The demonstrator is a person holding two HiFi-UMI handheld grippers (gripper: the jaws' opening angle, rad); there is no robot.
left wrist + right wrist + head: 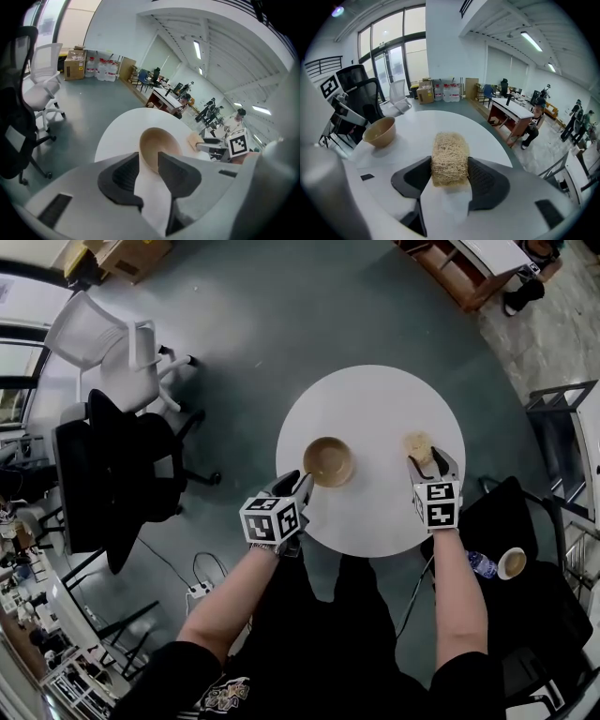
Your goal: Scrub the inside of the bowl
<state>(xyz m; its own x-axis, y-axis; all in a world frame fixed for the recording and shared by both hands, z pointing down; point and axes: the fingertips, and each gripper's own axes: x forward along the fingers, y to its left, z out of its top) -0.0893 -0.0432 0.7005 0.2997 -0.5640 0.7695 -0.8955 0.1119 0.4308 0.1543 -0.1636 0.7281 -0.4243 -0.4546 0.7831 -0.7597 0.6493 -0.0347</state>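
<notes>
A tan bowl (328,461) stands upright on the round white table (375,399), left of centre. My left gripper (306,480) is at the bowl's near left rim. In the left gripper view the bowl (159,140) has its near rim between the open jaws of that gripper (149,157), and I see no squeeze on it. A straw-coloured fibre scrubber (417,443) lies on the table to the right. My right gripper (427,457) straddles it. In the right gripper view the scrubber (450,154) fills the gap of that gripper (450,164), uncompressed. The bowl (380,131) shows at its left.
A black office chair (122,474) and a white one (103,343) stand left of the table. A dark chair at the right holds a water bottle (480,564) and a cup (512,562). A power strip (199,592) lies on the floor. A wooden desk (469,263) is far back.
</notes>
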